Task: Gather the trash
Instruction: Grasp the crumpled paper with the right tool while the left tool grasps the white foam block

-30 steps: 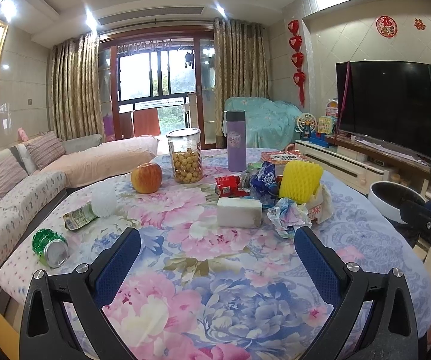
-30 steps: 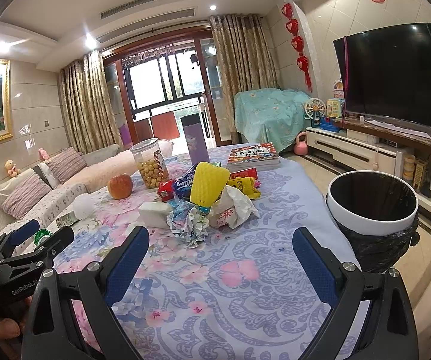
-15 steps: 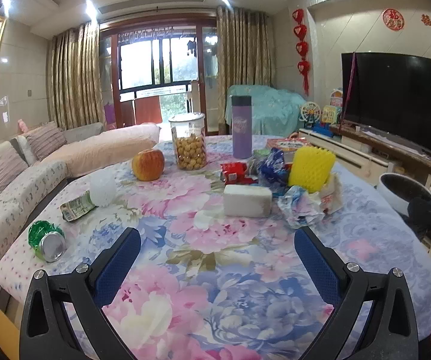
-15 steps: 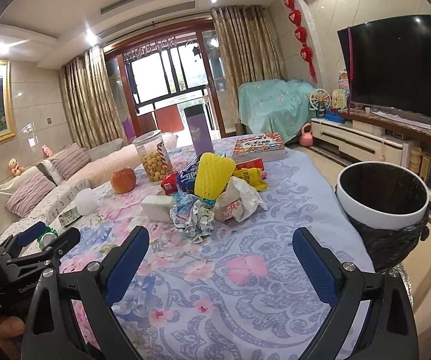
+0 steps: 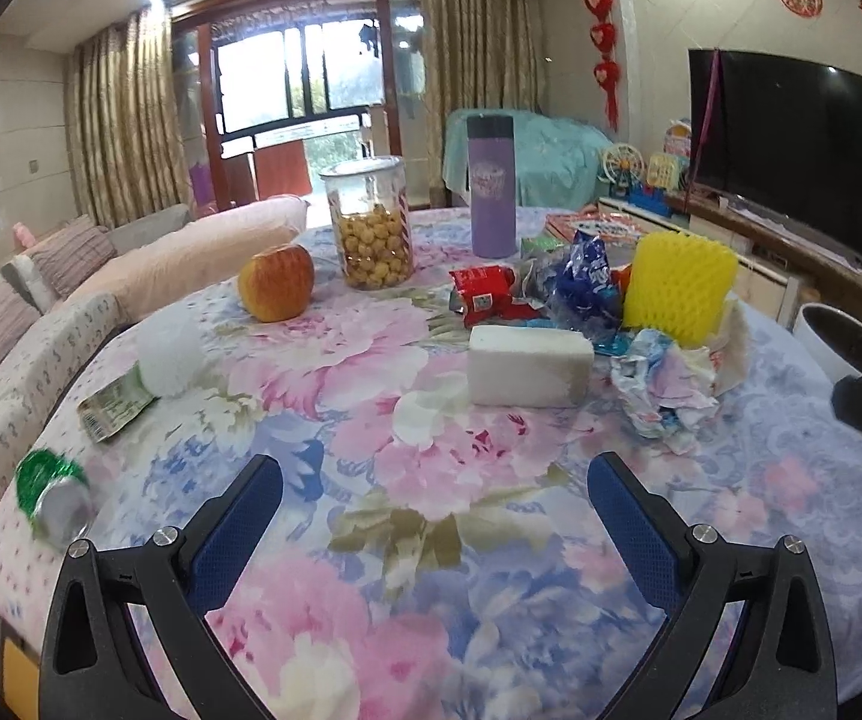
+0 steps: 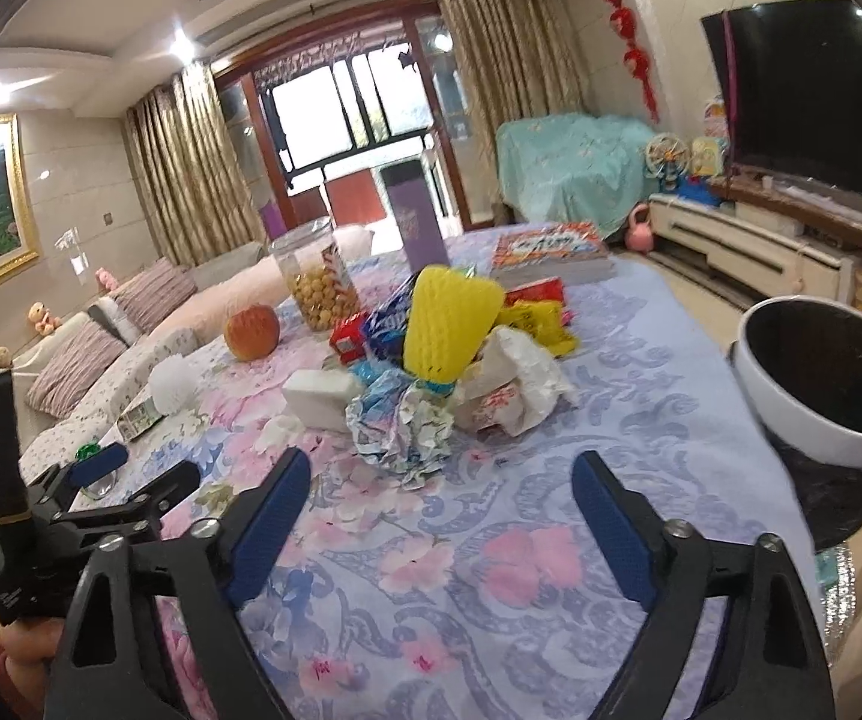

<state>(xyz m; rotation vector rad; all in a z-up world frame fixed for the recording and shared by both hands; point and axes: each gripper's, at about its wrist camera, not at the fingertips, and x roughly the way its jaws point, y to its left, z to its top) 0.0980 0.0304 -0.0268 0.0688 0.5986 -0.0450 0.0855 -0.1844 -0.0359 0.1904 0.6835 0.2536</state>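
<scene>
- Two grippers over the flowered table (image 5: 431, 540), and neither has hold of anything: your left gripper (image 5: 434, 498) hangs with jaws wide apart over bare cloth, your right gripper (image 6: 440, 489) has its jaws closing, still well apart, nothing between them.
- One crumpled wrapper (image 6: 401, 426) lies just ahead of your right gripper, at the near edge of the trash heap in the table's middle.
- One white block (image 5: 527, 366) lies flat beside it, long axis running across the left view.
- One yellow foam sleeve (image 6: 449, 324) stands upright in the heap, long axis vertical, against one white plastic bag (image 6: 521, 378).
- One green can (image 5: 50, 492) lies on its side near the table's left edge, open end toward you; one flattened green packet (image 5: 113, 405) lies near it.
- One clear jar (image 5: 374, 222), lid on, holds yellow balls, roughly half full.
- One white bin (image 6: 821, 384), lined in black, stands off the table's right edge; its contents can't be made out.
- One apple (image 5: 275, 282), one purple flask (image 5: 491, 186) upright.
</scene>
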